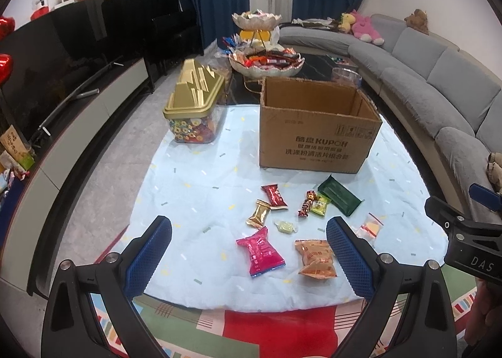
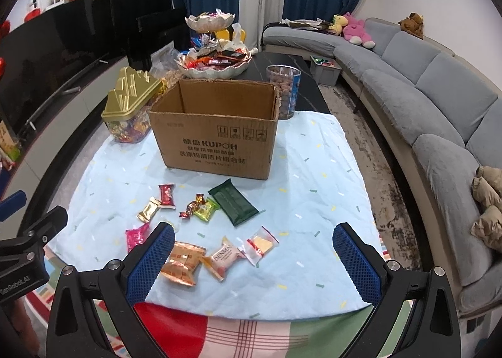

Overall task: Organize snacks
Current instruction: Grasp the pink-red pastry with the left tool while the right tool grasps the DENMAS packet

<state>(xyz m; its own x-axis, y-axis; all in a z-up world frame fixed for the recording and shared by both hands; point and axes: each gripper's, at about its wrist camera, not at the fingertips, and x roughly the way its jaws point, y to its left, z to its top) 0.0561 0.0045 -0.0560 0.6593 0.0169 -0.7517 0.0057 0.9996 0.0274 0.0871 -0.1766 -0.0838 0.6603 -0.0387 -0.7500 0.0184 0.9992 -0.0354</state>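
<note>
An open cardboard box (image 1: pixel 317 135) (image 2: pixel 216 141) stands on a light blue cloth (image 1: pixel 200 188) (image 2: pixel 313 201). Several snack packets lie in front of it: a dark green packet (image 1: pixel 339 199) (image 2: pixel 232 201), a red one (image 1: pixel 274 196) (image 2: pixel 167 196), a gold one (image 1: pixel 259 213) (image 2: pixel 149 209), a pink one (image 1: pixel 260 251) (image 2: pixel 136 239), an orange one (image 1: pixel 315 257) (image 2: pixel 183 262), a pink-white pastry packet (image 2: pixel 222 256) and a clear bag (image 1: pixel 370 226) (image 2: pixel 260 245). My left gripper (image 1: pixel 249 257) is open and empty above the pink packet. My right gripper (image 2: pixel 254 264) is open and empty above the near packets.
A gold-lidded candy tub (image 1: pixel 194 107) (image 2: pixel 128 107) stands left of the box. A tiered snack tray (image 1: pixel 266 60) (image 2: pixel 215 63) and a clear jar (image 2: pixel 287 91) sit on the dark table behind. A grey sofa (image 2: pixel 423 101) curves along the right; a TV cabinet (image 1: pixel 78 76) runs along the left.
</note>
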